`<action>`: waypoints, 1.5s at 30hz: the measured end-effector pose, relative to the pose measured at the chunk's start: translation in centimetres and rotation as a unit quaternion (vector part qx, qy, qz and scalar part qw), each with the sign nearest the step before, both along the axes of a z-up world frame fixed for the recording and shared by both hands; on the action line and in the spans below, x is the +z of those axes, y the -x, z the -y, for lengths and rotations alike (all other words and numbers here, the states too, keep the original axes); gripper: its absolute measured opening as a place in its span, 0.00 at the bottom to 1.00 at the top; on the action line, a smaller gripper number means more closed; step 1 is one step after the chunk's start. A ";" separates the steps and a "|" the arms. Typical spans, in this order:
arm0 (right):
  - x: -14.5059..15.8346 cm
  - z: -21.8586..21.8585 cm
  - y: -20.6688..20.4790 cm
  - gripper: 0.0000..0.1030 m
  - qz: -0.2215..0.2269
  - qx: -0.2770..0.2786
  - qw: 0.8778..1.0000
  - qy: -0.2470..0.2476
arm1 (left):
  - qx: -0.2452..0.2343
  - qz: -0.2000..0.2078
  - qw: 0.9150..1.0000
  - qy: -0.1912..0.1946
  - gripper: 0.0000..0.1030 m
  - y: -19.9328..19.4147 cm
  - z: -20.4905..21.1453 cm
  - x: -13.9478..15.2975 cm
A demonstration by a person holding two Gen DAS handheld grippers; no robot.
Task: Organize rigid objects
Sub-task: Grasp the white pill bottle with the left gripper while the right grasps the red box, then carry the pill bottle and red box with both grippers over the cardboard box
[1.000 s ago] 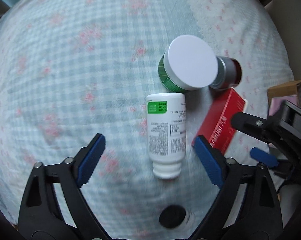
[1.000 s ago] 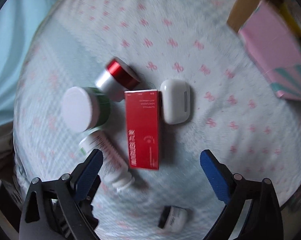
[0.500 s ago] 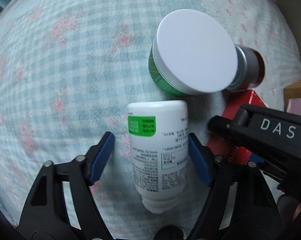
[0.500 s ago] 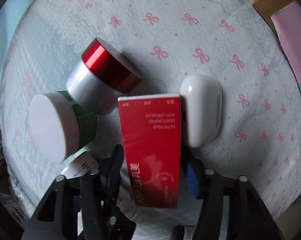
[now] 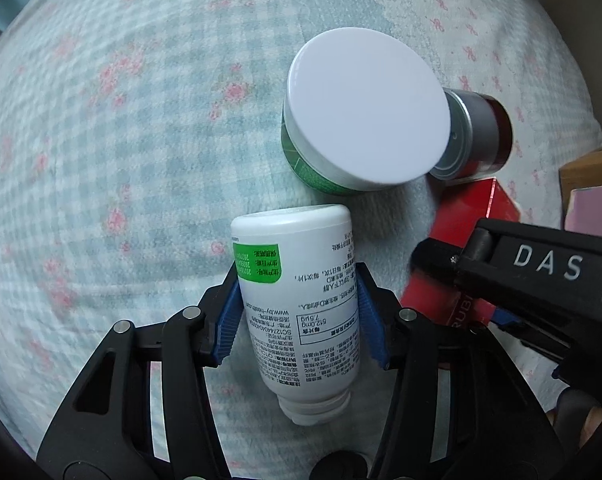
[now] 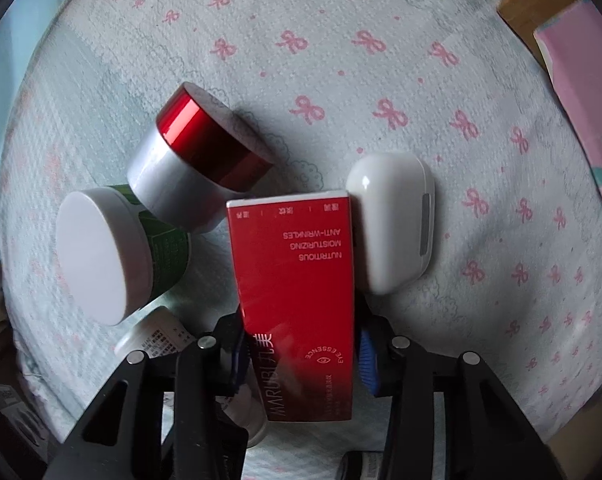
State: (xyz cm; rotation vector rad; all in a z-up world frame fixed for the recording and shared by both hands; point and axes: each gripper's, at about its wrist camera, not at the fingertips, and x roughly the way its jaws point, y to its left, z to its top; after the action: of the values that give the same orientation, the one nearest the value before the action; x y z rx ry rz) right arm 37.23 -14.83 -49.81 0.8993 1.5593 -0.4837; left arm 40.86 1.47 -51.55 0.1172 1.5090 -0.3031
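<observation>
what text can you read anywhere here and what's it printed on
"DAS": on the right gripper, seen from the left wrist view.
"NUTRITIOUS MOISTURIZING ANTI-WRINKLES", "EYE ESSENCE", "MARUBI": on the red box, upside down.
"512.0mg", "7.5µg", a web address starting "www.": on the white bottle in the left gripper, upside down.
The bottle's other print and green patch: too small to read.

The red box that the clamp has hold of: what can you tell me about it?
The red box is a slim glossy carton, apparently cardboard, printed with white lettering about eye essence. It lies flat on the bow-patterned cloth, the right gripper shut on its long sides. A white earbud case sits against one edge.
</observation>
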 end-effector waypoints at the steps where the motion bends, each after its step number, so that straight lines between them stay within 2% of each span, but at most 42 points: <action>1: 0.1 0.0 0.2 0.38 0.003 0.000 1.000 -0.004 | 0.002 0.000 1.000 0.003 0.46 0.1 -0.4 0.3; 9: 1.7 -0.3 3.1 0.38 0.045 -0.005 0.998 -0.032 | 0.024 0.009 0.999 0.021 0.46 1.9 -3.4 2.8; 14: 3.9 -0.8 4.7 0.38 0.077 0.005 0.996 -0.041 | 0.037 0.025 0.999 0.032 0.45 3.6 -5.4 5.7; 20: 8.6 -1.5 7.2 0.38 0.124 0.025 0.991 -0.039 | 0.048 0.044 0.996 0.059 0.45 6.4 -7.9 10.2; 26: 13.7 -1.8 9.4 0.38 0.157 0.043 0.986 -0.038 | 0.033 0.062 0.994 0.079 0.45 9.7 -8.6 14.6; 35: 21.4 0.7 12.9 0.38 0.205 0.062 0.977 0.006 | -0.015 0.106 0.988 0.109 0.45 12.3 -4.8 22.6; 41: 24.5 5.8 15.0 0.38 0.231 0.059 0.971 0.027 | -0.044 0.141 0.982 0.117 0.45 13.4 0.2 27.1; 45: 25.7 11.2 15.9 0.38 0.241 0.068 0.967 0.037 | -0.049 0.160 0.979 0.120 0.45 14.0 4.9 29.0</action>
State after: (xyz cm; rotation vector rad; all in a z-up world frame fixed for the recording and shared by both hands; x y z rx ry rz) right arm 21.34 -26.06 -24.09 0.7752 1.1389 -0.2008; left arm 26.88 -3.48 -22.54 0.0452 1.1411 -0.5184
